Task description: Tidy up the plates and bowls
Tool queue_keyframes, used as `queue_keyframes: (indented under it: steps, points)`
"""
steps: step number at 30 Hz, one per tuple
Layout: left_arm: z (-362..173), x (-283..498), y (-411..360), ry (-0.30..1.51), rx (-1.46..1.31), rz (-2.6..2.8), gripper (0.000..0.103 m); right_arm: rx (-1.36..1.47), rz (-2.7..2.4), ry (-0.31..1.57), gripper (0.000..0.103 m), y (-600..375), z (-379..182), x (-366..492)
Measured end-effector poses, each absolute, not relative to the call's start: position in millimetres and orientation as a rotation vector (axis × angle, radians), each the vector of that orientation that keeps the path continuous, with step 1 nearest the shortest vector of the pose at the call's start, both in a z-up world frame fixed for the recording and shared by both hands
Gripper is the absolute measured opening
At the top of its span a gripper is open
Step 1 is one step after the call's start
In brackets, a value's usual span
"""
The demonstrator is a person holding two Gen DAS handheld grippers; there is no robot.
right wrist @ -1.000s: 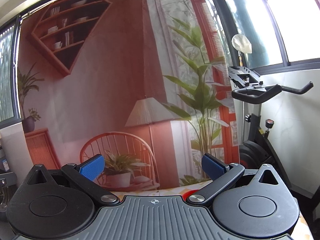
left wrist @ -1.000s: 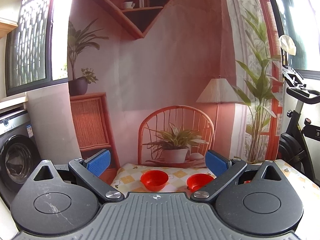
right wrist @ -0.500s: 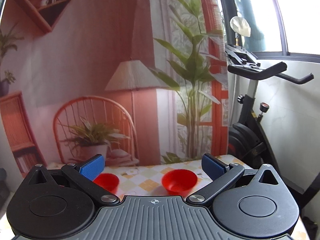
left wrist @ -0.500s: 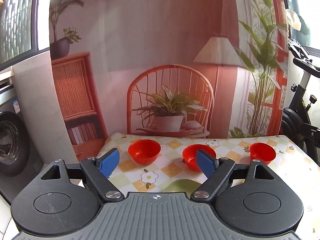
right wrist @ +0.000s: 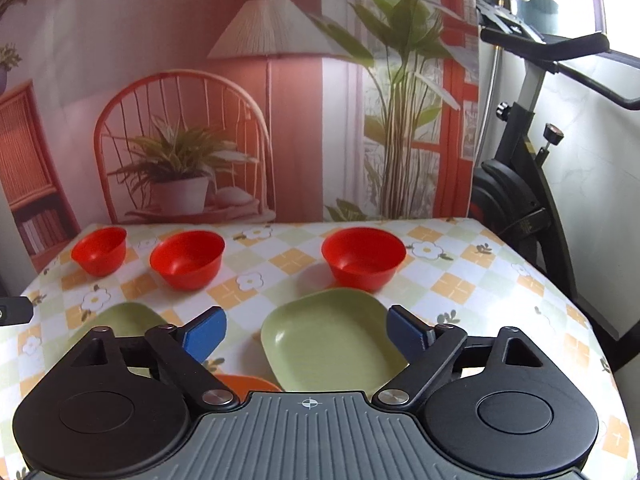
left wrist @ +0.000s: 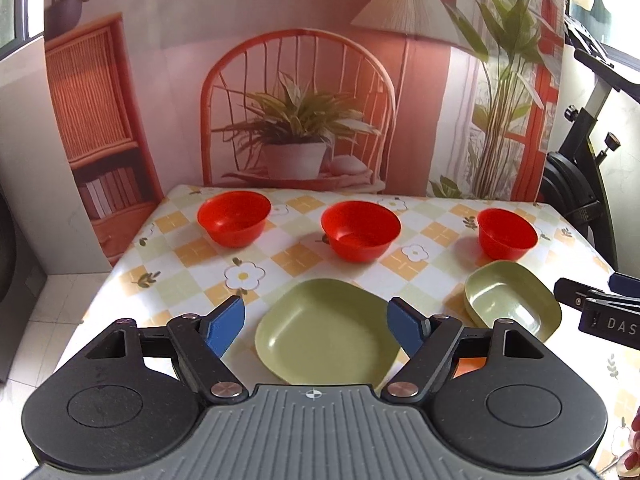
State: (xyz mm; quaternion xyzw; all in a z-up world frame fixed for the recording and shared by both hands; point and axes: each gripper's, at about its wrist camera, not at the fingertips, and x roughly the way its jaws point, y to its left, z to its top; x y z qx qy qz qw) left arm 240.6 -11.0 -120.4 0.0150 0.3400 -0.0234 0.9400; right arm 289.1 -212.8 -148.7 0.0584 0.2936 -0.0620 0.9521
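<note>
Your left gripper [left wrist: 316, 322] and right gripper [right wrist: 307, 330] both hover with fingers spread wide, holding nothing. Each frames a squarish green plastic plate [left wrist: 328, 330] [right wrist: 332, 334] on the checked floral tablecloth [left wrist: 192, 256]; three round red plastic bowls [left wrist: 360, 234] sit in a row behind those plates.

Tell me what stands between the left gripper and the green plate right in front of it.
Nothing visible. The left gripper is open, and the green plate lies bare on the tablecloth between its fingers.
</note>
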Motion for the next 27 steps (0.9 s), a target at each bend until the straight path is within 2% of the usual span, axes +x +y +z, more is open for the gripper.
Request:
queue_keyframes:
  steps: [3, 5, 6, 15, 20, 27]
  points:
    - [-140.1, 240.9, -19.7, 0.740, 0.037, -0.080, 0.074, 0.117, -0.114, 0.634, 0.076, -212.5, -164.4, 289.9]
    - [-152.3, 240.9, -24.3, 0.773, 0.030, -0.097, 0.070, 0.117, -0.112, 0.663, 0.066, -213.3, -174.8, 291.6]
    - [-158.1, 242.2, -25.9, 0.790, 0.026, -0.104, 0.070, 0.117, -0.115, 0.677, 0.064, -213.5, -179.3, 292.2]
    - [-193.6, 248.8, -38.8, 0.899, 0.017, -0.148, 0.058, 0.150, -0.093, 0.802, 0.052, -208.1, -217.0, 298.0]
    - [-205.6, 247.7, -45.2, 0.933, 0.021, -0.180, 0.053, 0.149, -0.077, 0.854, 0.041, -205.9, -227.5, 299.3]
    - [-217.0, 247.4, -48.8, 0.979, -0.003, -0.222, 0.042, 0.176, -0.062, 0.903, 0.031, -205.9, -237.6, 296.3]
